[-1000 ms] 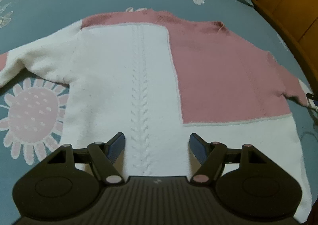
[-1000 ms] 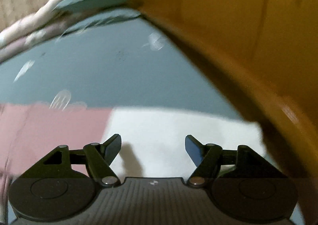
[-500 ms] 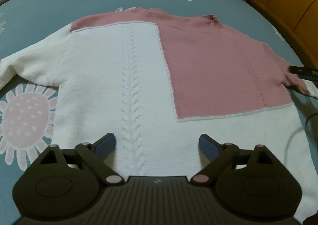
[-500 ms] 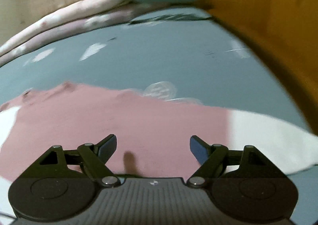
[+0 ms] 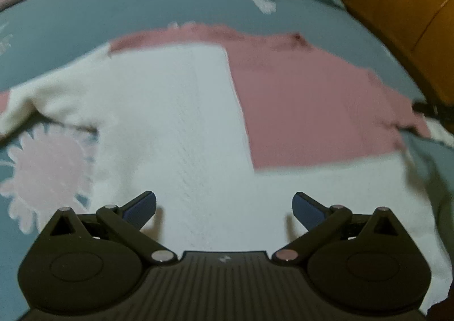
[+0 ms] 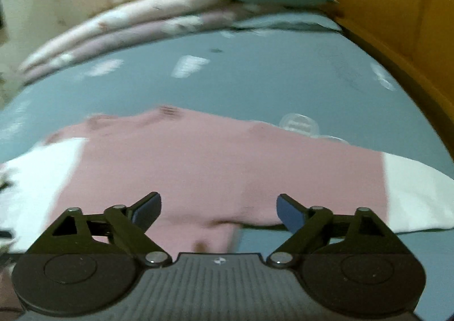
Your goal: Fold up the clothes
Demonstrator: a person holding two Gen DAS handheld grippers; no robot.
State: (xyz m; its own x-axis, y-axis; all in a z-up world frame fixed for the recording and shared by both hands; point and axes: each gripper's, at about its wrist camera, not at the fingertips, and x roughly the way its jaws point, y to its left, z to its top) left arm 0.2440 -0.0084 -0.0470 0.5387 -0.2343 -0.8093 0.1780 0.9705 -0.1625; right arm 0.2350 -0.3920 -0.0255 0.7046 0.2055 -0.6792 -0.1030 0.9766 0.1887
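while both jaws widen, sweater point(image 5: 184, 122) flat on bedsheet point(image 5: 71, 17)

- One pink and white sweater point(image 5: 181, 128), lying flat on the bed.
- One blue bedsheet point(image 5: 71, 17) with flower prints.
- Two grippers: the left gripper point(image 5: 224, 207) and the right gripper point(image 6: 218, 209).
- One folded floral quilt point(image 6: 119, 26) at the far edge.
- One wooden bed frame point(image 6: 397, 9).

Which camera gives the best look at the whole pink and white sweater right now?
The left wrist view: the sweater lies spread flat on the blue floral bedsheet, with its white body, pink panel and one white sleeve all showing. The right wrist view shows mainly the pink side and the pink sleeve's white cuff end, blurred.
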